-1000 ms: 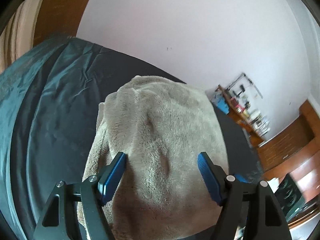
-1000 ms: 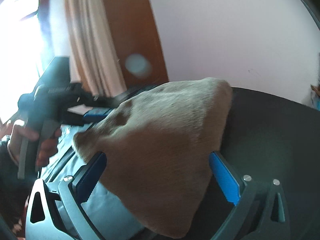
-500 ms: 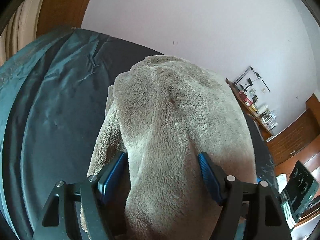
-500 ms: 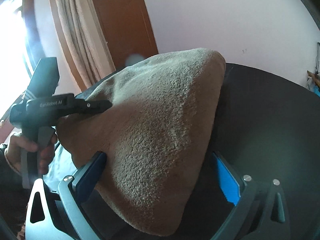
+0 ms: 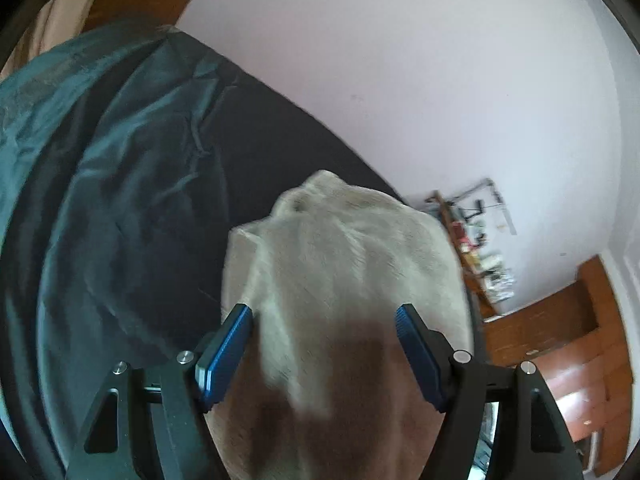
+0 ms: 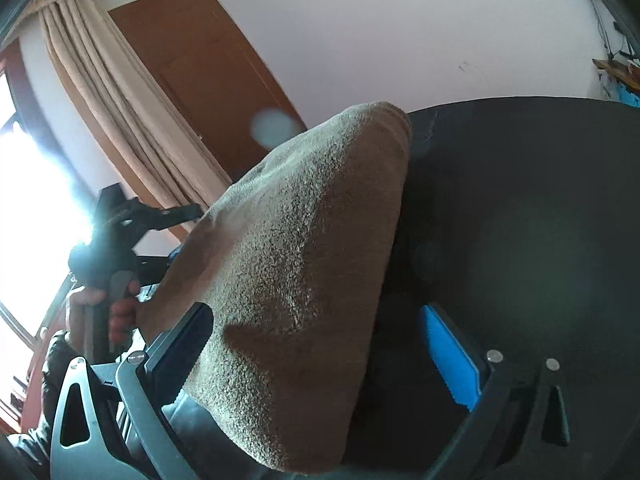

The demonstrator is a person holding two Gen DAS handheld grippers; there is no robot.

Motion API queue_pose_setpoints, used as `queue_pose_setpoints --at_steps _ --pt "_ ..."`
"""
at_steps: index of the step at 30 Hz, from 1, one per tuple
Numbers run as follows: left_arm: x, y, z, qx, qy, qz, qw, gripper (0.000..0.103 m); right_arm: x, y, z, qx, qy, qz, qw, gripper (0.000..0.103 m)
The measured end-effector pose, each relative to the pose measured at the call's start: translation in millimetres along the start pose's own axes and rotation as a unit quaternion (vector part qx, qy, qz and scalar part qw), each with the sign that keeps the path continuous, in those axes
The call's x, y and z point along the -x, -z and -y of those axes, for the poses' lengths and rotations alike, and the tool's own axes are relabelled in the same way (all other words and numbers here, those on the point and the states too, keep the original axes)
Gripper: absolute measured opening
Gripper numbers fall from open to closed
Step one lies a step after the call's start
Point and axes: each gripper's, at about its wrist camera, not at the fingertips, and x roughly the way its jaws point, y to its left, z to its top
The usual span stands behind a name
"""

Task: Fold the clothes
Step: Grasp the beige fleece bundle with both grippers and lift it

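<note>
White wall [image 5: 420, 60] fills the background, with a wooden door [image 6: 208, 92] and beige curtain [image 6: 116, 92] left of the right gripper. Below lies a dark bed cover [image 5: 120, 220], spreading ahead and left of the left gripper. Beige fleece garment [image 5: 348, 272] is bunched on the cover, reaching forward from between both pairs of fingers. Left gripper [image 5: 324, 354]: jaws spread wide, fleece between them, pads not pressing it. Right gripper [image 6: 324, 354]: jaws also wide apart, fleece draped over its left finger. Cluttered shelf [image 5: 476, 236] sits far right of the left gripper.
</note>
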Motion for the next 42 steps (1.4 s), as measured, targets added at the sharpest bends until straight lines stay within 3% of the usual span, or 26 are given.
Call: queue_pose_setpoints --at_steps 8,14,17,24,29,35,42 --pt "-7.2 3.6 -10.3 -0.015 0.013 -0.023 0.9995 0.076 -8.0 6.3 -5.2 0.014 -0.005 -0.011 1.0 0.102" --pt "-21.5 7.2 -25.1 0.008 0.065 -0.05 0.9966 0.076 -10.8 4.6 -3.1 0.018 -0.006 -0.013 1.0 0.103" --pt "-24.1 9.2 -30.1 0.007 0.081 -0.053 0.9953 0.08 -12.6 1.1 -3.2 0.021 -0.007 -0.014 1.0 0.103" --pt "-26.9 13.1 -30.6 -0.008 0.096 -0.053 0.994 0.083 -13.4 -19.9 23.2 -0.045 -0.016 -0.031 0.998 0.103" --pt "-28.5 14.2 -29.0 -0.013 0.106 -0.056 0.9927 0.083 -24.5 -42.1 31.2 -0.05 -0.001 -0.045 0.998 0.103" --pt "-31.9 17.7 -26.3 -0.015 0.152 -0.078 0.9852 0.084 -54.2 -55.7 34.2 -0.06 -0.018 -0.081 0.995 0.102" --pt "-37.2 22.9 -15.0 -0.046 0.14 -0.096 0.9845 0.084 -80.4 -55.3 50.4 -0.111 -0.077 -0.123 0.983 0.102"
